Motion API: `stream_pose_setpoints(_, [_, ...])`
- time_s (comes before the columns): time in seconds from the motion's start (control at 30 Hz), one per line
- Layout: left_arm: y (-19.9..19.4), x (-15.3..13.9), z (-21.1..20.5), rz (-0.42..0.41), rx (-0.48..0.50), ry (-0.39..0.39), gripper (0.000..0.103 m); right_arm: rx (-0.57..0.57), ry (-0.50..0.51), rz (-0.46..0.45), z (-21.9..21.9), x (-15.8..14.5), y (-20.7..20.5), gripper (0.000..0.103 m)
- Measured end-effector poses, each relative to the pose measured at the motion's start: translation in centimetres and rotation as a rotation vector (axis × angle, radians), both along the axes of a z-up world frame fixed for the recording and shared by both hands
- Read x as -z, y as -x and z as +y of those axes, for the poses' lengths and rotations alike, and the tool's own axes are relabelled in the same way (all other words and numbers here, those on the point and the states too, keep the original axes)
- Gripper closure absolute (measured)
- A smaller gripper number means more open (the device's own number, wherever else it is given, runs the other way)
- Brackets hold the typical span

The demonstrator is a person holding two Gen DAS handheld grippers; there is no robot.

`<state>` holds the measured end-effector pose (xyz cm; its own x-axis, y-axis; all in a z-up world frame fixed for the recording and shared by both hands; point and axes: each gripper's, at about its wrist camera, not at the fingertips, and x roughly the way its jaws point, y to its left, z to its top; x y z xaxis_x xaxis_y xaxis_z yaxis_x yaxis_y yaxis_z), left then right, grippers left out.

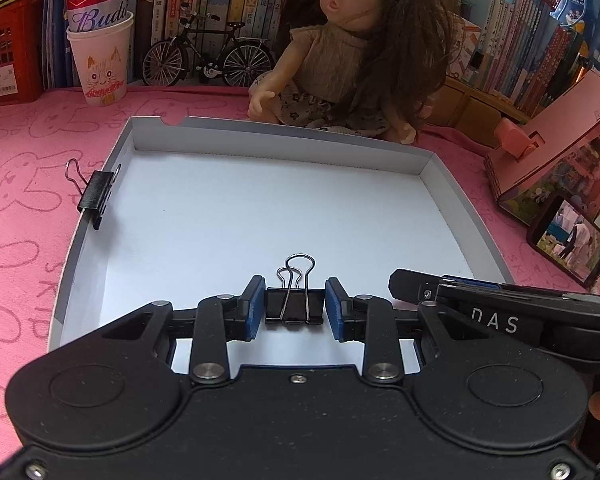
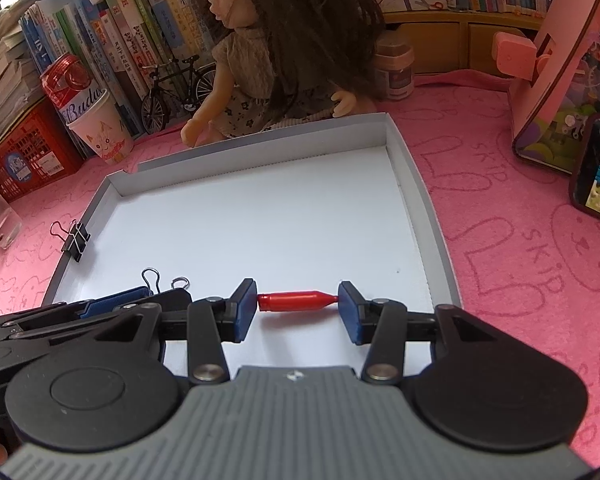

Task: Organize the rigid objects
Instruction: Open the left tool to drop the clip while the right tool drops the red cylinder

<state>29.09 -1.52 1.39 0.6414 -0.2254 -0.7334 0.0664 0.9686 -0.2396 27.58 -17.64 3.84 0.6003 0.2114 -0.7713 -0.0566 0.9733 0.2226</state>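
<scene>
Left tongs (image 1: 295,307) pinch binder clip (image 1: 294,305); right tongs (image 2: 297,304) clamp red bullet-shaped piece (image 2: 298,302) end-to-end over tray (image 2: 428,208). Risk: piece pivots, pops out; tongs crowd, collide near edge.

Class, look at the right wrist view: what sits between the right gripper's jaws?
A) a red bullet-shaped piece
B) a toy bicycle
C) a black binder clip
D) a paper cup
A: the red bullet-shaped piece lies crosswise in the right gripper, each end meeting a blue pad, over the white tray.

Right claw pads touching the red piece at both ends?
Touching. Right wrist view: the right claw pads meet both ends of the red piece, with no gap visible.
</scene>
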Motion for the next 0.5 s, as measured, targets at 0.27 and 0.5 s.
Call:
stream_pose_setpoints(0.27, [0.9, -0.7, 0.6, -0.032, -0.015, -0.003, 0.054, 0.021, -0.055, -0.020, -1.3, -0.2, 0.7, 0.031])
stream_pose_setpoints(0.5, [3.5, -1.8, 2.3, -0.116, -0.035, 0.065, 0.023, 0.028, -0.102, -0.085, -3.0, -1.2, 2.5, 0.012])
